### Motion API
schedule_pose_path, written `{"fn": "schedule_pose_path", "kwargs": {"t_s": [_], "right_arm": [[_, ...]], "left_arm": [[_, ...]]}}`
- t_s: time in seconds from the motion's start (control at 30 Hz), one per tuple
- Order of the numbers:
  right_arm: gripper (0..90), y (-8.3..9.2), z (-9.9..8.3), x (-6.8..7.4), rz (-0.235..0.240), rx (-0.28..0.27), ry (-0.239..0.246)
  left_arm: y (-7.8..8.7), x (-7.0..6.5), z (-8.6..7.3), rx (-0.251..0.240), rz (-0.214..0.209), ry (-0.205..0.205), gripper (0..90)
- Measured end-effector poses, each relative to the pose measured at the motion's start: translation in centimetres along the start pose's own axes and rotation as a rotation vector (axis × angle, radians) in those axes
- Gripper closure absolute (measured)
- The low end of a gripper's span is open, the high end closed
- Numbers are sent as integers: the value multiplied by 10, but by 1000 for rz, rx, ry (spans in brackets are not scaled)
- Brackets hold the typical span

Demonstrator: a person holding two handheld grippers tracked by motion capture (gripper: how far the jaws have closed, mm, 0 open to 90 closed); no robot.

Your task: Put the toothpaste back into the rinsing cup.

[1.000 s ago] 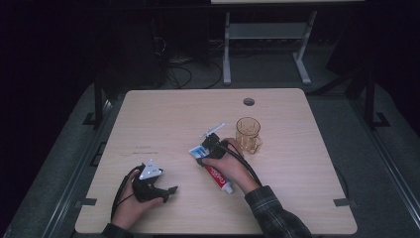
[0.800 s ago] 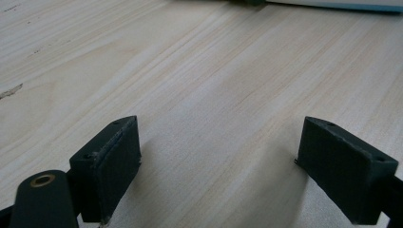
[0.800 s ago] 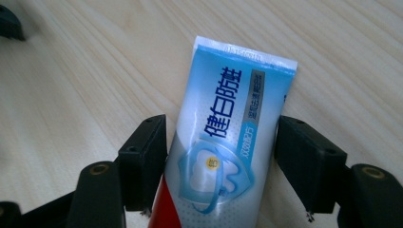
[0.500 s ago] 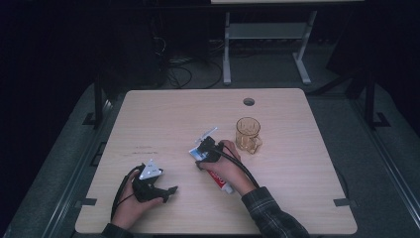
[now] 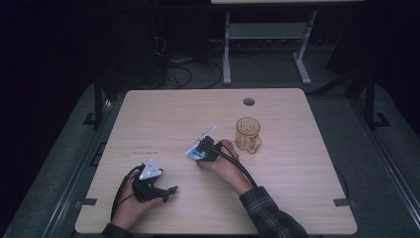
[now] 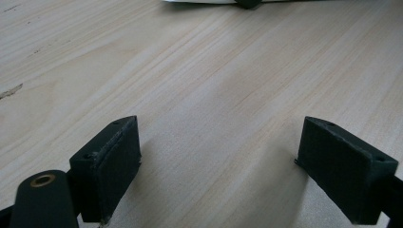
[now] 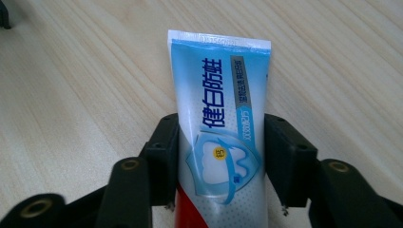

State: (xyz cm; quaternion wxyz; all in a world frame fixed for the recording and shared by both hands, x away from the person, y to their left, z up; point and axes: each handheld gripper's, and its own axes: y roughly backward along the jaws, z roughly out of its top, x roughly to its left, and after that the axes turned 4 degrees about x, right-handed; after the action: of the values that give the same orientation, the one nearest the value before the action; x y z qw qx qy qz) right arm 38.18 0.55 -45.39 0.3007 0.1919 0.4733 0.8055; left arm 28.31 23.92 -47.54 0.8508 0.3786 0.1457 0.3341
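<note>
R hand-held gripper (image 7: pixel 216 156): jaws have just been closing, now pressed on both sides of the toothpaste tube (image 7: pixel 219 114), around its lower-mid body. Crimped end points to 12 o'clock in the right gripper view. Tube lies near counter (image 5: pixel 163 114) centre in the high view, at your R hand (image 5: pixel 223 161); can't tell if it's lifted off yet.

L hand-held gripper (image 6: pixel 216 171): jaws wide apart, nothing between them, parked low over bare wood near the front edge at 7 o'clock.

Risks from here:
- Tube is soft. Squeeze harder and the body may buckle or push paste toward the cap; can't tell if cap is on, it's hidden below the jaws.
- Glossy film + side grip: tube could slide or swivel in the pads on a fast lift, crimped end drooping.
- Amber glass mug (image 5: pixel 247 134) sits just at 2 o'clock of your R hand. Swing that way w/ tube sticking out and you may knock it over.
- Cable from R unit trails along your forearm; could snag the sleeve.
</note>
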Motion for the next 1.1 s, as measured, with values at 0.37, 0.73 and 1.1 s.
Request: {"fn": "schedule_pose_path", "kwargs": {"t_s": [0.37,0.73,1.1], "right_arm": [[696,9,0,-8,44,-7,-30],[711,14,1,-9,87,-36,-34],[719,28,1,-12,127,-99,-52]], "left_arm": [[0,0,0,-2,-1,3,131],[0,0,0,-2,-3,0,130],[0,1,0,-1,-1,-3,131]]}}
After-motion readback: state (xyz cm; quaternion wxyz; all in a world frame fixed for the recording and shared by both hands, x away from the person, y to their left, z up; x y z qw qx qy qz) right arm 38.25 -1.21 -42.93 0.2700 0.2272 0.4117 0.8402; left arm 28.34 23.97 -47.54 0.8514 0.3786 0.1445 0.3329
